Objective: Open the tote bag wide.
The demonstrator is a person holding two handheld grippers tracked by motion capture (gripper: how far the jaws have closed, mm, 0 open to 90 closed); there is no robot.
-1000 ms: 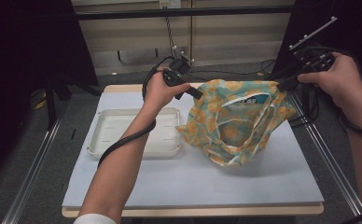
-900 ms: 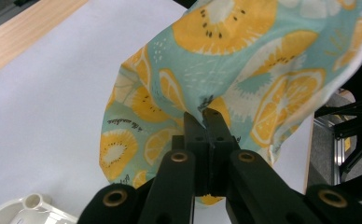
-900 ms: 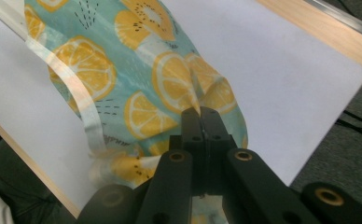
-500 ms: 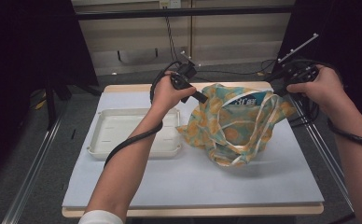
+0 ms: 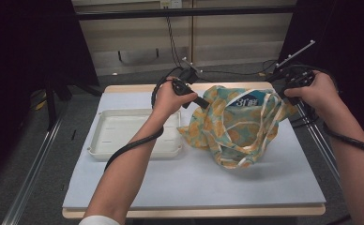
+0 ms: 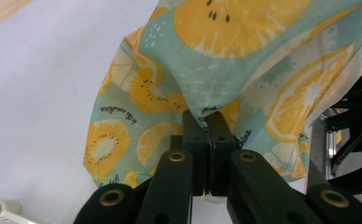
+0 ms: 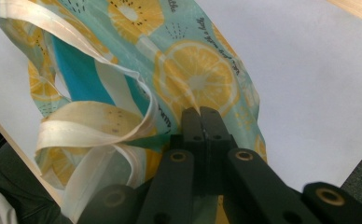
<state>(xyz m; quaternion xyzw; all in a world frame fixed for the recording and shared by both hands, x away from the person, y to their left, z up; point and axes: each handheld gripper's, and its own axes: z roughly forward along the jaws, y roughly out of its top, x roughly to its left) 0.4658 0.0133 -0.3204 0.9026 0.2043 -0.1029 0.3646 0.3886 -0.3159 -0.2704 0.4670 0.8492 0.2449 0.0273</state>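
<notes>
A teal cloth bag with an orange-slice print is held up over the white table mat, its lower part sagging onto the mat. My left gripper is shut on the bag's left top edge; in the left gripper view the jaws pinch a fold of the printed cloth. My right gripper is shut on the bag's right top edge, and in the right gripper view its jaws clamp the cloth beside the cream handle straps. The bag's mouth hangs open between the two grippers, showing a blue label.
A shallow white tray lies on the mat to the left of the bag, under my left forearm. Black cables trail from both grippers. The table's metal frame rails run along both sides, with dark floor beyond.
Both hands have come lower and slightly nearer with the bag stretched between them, the right one more. The bag sags more onto the mat. Both grips are unchanged.
</notes>
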